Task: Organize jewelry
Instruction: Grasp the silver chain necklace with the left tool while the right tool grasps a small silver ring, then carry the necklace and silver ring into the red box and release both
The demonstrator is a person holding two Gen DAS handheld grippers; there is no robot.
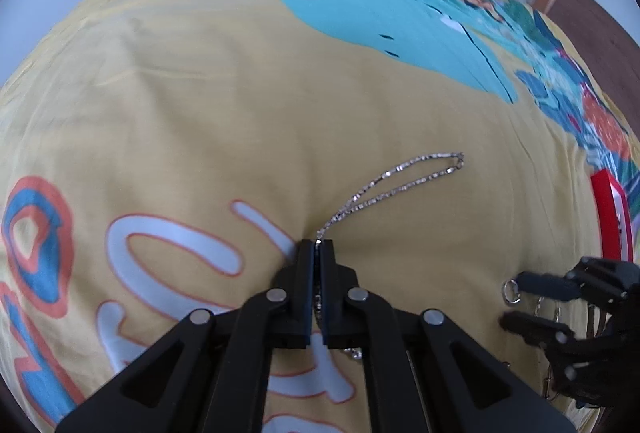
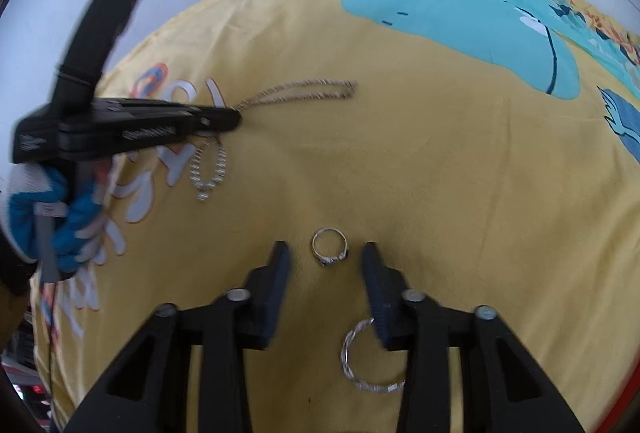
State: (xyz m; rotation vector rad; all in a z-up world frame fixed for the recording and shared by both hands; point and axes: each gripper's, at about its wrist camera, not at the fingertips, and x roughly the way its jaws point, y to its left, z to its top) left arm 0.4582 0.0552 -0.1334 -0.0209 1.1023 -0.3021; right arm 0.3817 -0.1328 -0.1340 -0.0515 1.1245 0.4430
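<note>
Jewelry spread over our yellow bedspread (image 2: pixel 400 153), chain in hand, ring waiting.

Our left gripper (image 1: pixel 319 247) pinches the thin silver chain (image 1: pixel 404 179) by its near end; the slack loop lies far-right on the cloth, light, limp, apt to tangle. A bracelet (image 2: pixel 210 171) and bangle (image 2: pixel 360 365) lie near. Our right gripper (image 2: pixel 325 257) stands open around the small ring (image 2: pixel 330 247): stiff, slippery, best pinched across its band.

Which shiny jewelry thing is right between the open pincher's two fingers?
The small ring. It lies on the yellow sheet between the right gripper's open fingers. The bangle lies nearer the camera; the chain is pinched by the left gripper.
</note>
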